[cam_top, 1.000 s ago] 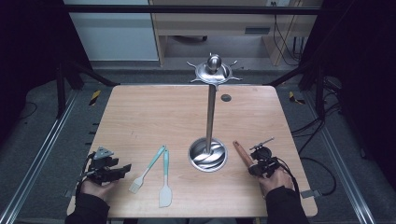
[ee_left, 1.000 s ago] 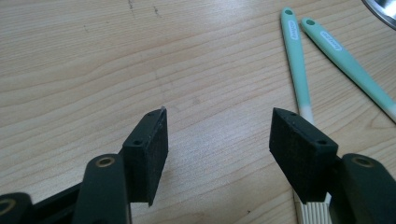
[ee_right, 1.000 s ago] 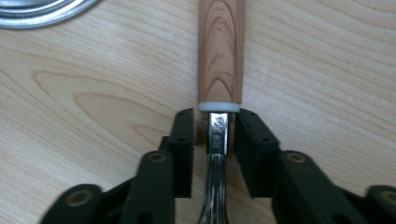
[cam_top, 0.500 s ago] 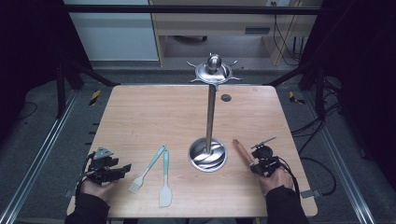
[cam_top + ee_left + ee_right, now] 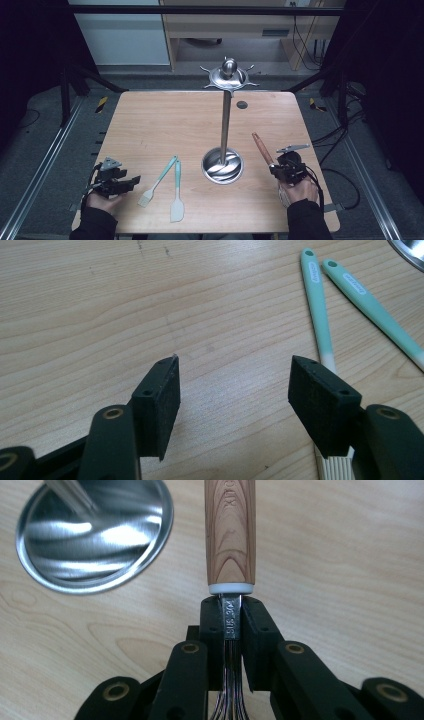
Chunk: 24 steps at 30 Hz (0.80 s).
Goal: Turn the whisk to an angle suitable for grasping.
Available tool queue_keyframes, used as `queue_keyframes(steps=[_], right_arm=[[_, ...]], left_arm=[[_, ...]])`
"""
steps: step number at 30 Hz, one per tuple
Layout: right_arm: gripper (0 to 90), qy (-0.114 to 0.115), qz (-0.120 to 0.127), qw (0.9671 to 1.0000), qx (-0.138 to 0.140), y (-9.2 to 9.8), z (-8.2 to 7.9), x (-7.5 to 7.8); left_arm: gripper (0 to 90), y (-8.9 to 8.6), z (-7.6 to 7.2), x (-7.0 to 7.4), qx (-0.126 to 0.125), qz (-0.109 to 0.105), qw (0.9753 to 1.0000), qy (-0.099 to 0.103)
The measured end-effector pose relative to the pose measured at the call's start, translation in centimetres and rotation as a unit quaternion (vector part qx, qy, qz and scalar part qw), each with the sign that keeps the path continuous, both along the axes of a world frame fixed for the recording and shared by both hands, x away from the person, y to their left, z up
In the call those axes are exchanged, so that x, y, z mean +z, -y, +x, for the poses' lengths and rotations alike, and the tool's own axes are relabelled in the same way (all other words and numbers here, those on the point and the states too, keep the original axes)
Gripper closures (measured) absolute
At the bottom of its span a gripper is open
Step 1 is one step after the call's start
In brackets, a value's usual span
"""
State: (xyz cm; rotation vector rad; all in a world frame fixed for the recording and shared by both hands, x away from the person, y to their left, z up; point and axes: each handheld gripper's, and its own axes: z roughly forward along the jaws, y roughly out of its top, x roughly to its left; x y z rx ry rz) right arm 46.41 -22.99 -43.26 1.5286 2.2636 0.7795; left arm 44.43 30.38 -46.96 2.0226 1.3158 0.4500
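Right gripper view: right gripper [image 5: 232,617] clamps wooden-handled utensil [image 5: 230,535], head hidden; left gripper [image 5: 235,395] open, empty.

The wooden table [image 5: 165,120] carries a steel stand [image 5: 223,165] and two teal utensils [image 5: 170,185].

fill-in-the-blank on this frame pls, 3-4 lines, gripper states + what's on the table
1. The right gripper is shut on the metal neck of a utensil with a ____ handle.
2. The left gripper is ____, with nothing between its jaws.
3. Two teal-handled utensils, a spatula and a brush, lie to the ____ of the steel stand's base in the high view.

Missing words: wooden; open; left
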Motion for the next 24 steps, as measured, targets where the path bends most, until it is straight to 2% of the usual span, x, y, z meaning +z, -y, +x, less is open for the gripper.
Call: queue_keyframes(steps=[1, 5, 6, 7, 8, 10, 11, 12, 14, 15, 17, 24], right_arm=[[81.2, 0.021, 0.0, 0.9998, 0.0, 0.1, -0.2, 0.3], [81.2, 0.053, 0.025, 0.9983, 0.001, 0.2, -0.6, 1.1], [81.2, 0.053, 0.025, 0.9983, 0.001, 0.2, -0.6, 1.1], [81.2, 0.062, 0.031, 0.9976, 0.002, 0.3, -0.6, 1.3], [81.2, 0.082, 0.043, 0.9957, 0.004, 0.4, -0.8, 1.7], [81.2, 0.101, 0.054, 0.9934, 0.007, 0.4, -1.1, 2.3], [81.2, 0.101, 0.054, 0.9934, 0.007, 0.4, -1.1, 2.3], [81.2, 0.119, 0.064, 0.9908, 0.01, 0.6, -1.4, 2.7], [81.2, 0.127, 0.068, 0.9895, 0.009, 0.6, -1.5, 2.9], [81.2, 0.147, 0.074, 0.9863, 0.013, 0.8, -1.8, 3.3], [81.2, 0.153, 0.077, 0.9851, 0.014, 0.9, -1.9, 3.4], [81.2, 0.198, 0.115, 0.9731, 0.023, 1.1, -2.8, 4.6]], left_arm=[[37.2, 0.0, 0.0, 0.0, 0.0, 0.0, 1.0, 0.0], [37.1, 0.0, 0.0, 0.0, -0.002, 0.0, 1.0, 0.0], [37.1, 0.0, 0.0, 0.0, -0.002, 0.0, 1.0, 0.0], [37.1, 0.0, 0.0, 0.0, -0.002, 0.0, 1.0, 0.0], [37.1, 0.0, 0.0, 0.0, -0.002, 0.0, 1.0, 0.0], [37.1, 0.1, 0.0, 0.0, -0.002, 0.0, 1.0, 0.0], [37.0, 0.1, 0.0, 0.0, -0.002, 0.0, 1.0, 0.0], [37.0, 0.1, 0.0, 0.0, -0.002, 0.0, 1.0, 0.0], [37.0, 0.1, 0.0, 0.0, -0.002, 0.0, 1.0, 0.002], [37.0, 0.1, 0.0, 0.0, -0.001, -0.001, 1.0, 0.002], [37.0, 0.1, 0.0, 0.0, -0.001, -0.001, 1.0, 0.002], [36.8, 0.0, -0.1, 0.1, -0.001, -0.001, 1.0, 0.006]])
